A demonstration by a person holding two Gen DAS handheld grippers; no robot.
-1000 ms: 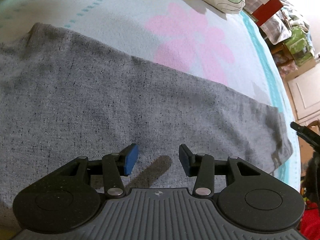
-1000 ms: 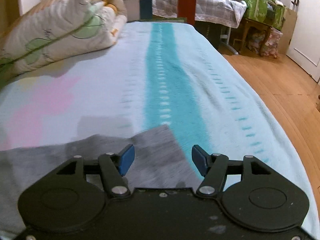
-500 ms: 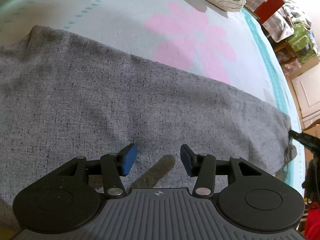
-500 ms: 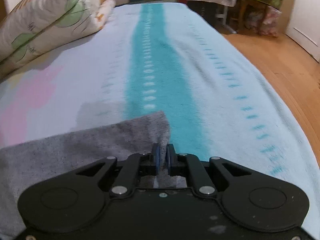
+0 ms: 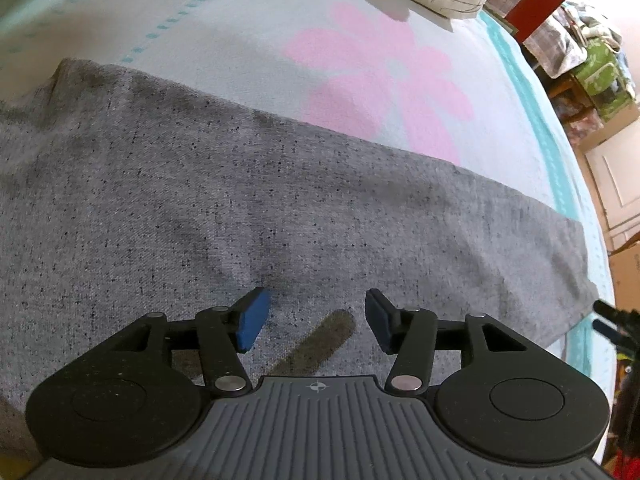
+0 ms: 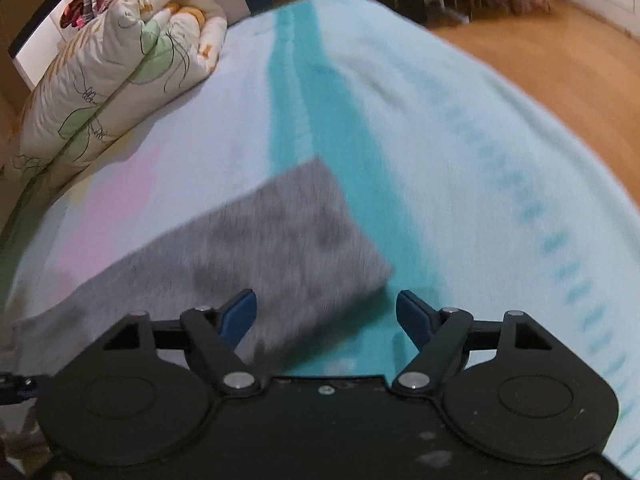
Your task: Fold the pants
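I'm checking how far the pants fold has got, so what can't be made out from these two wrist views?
- Left wrist view: the gray pants run off the left edge, and the left hand-held gripper, jaws opening, hides the near part.
- Right wrist view: motion blur smears the pants' end; layers are unreadable. The right hand-held gripper, jaws opening, covers the near edge.
- The waistband isn't identifiable in either view.
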